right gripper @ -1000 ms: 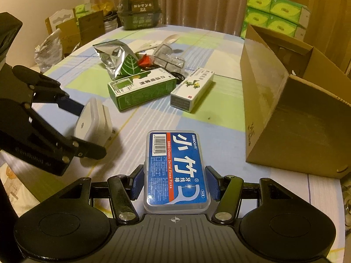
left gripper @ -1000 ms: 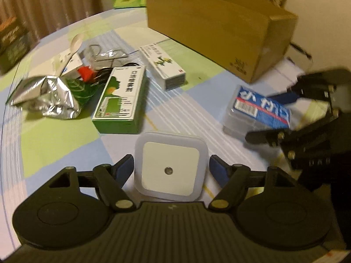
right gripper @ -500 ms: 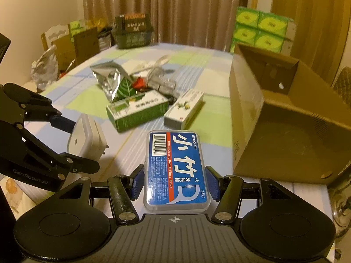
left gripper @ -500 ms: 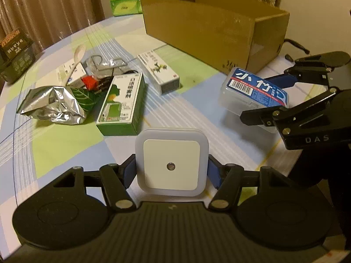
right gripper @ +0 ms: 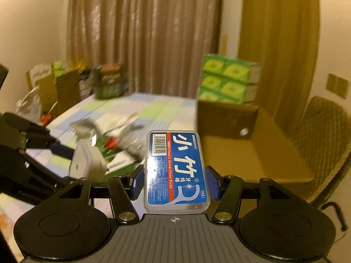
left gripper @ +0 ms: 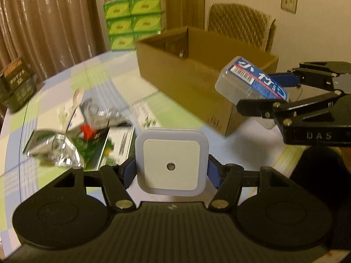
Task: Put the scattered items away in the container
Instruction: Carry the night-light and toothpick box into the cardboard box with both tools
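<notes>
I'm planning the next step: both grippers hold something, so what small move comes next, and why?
Probably carry the right gripper forward over the cardboard box and release the floss pick case: it is gripped, lifted, and the box's open top lies just ahead.

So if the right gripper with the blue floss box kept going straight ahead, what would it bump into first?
Probably the cardboard box: the right gripper, shut on the floss pick case, points about at its near left corner. Depth is unclear, so it might pass just over the rim.
</notes>
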